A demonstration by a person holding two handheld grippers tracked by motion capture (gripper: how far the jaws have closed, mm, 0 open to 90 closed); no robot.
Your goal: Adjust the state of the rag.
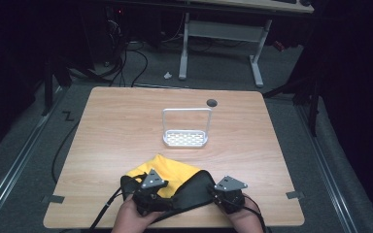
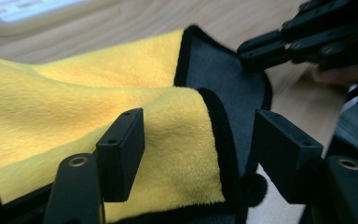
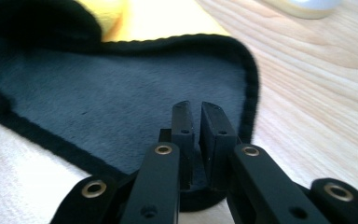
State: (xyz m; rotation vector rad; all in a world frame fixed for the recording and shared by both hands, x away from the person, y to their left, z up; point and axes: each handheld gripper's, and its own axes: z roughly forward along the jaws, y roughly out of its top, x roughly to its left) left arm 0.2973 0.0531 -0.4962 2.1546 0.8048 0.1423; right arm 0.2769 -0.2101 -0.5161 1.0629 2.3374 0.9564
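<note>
At the near table edge, left tool [image 2: 198, 154] gapes — right tool [image 3: 196, 122] pinches the cloth [image 3: 121, 102], hem half-hidden.

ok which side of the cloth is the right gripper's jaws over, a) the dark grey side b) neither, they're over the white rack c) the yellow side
a: in the right gripper view the right gripper has its nearly closed jaws over the dark grey side of the cloth, near its black-trimmed edge.
</note>
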